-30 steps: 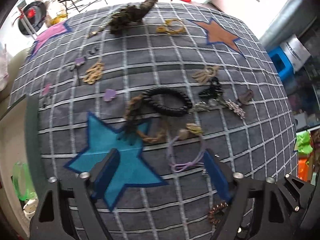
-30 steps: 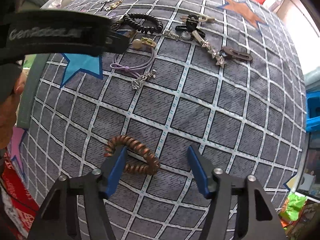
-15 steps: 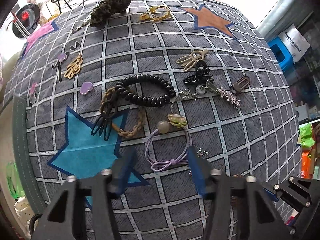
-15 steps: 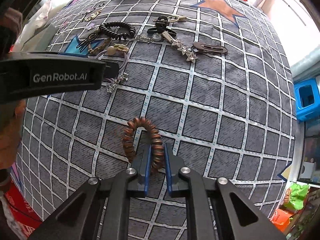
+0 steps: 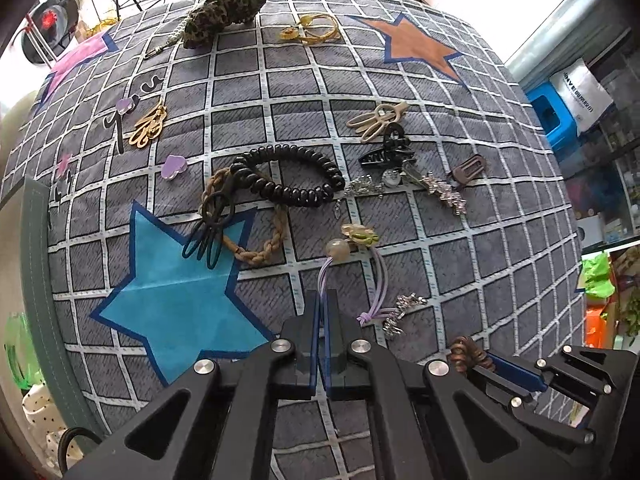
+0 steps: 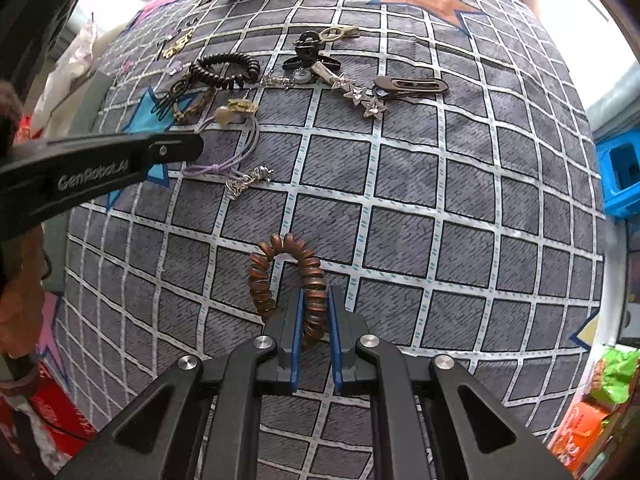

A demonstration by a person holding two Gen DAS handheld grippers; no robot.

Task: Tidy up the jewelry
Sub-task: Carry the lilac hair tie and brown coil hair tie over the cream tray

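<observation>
Hair ties and clips lie on a grey checked cloth (image 5: 460,248). My left gripper (image 5: 323,300) is shut on the near end of the purple elastic hair tie (image 5: 380,280), which has a bead and a yellow charm at its far end. My right gripper (image 6: 314,300) is shut on the brown spiral hair tie (image 6: 280,264), just above the cloth; it also shows in the left wrist view (image 5: 468,354). In the right wrist view the left gripper (image 6: 188,148) comes in from the left over the purple tie (image 6: 240,148).
Beyond lie a black spiral tie (image 5: 288,176), a braided tan band (image 5: 260,252), black clips (image 5: 386,152), a star clip (image 5: 444,196), a brown clip (image 6: 412,86), a silver charm (image 6: 248,180), gold pieces (image 5: 312,30) and a leopard scrunchie (image 5: 228,8). A blue star patch (image 5: 176,300) lies at left.
My left gripper has closed from wide open onto the purple tie's near end. My right gripper closed on the brown spiral tie half a second ago and still holds it.
</observation>
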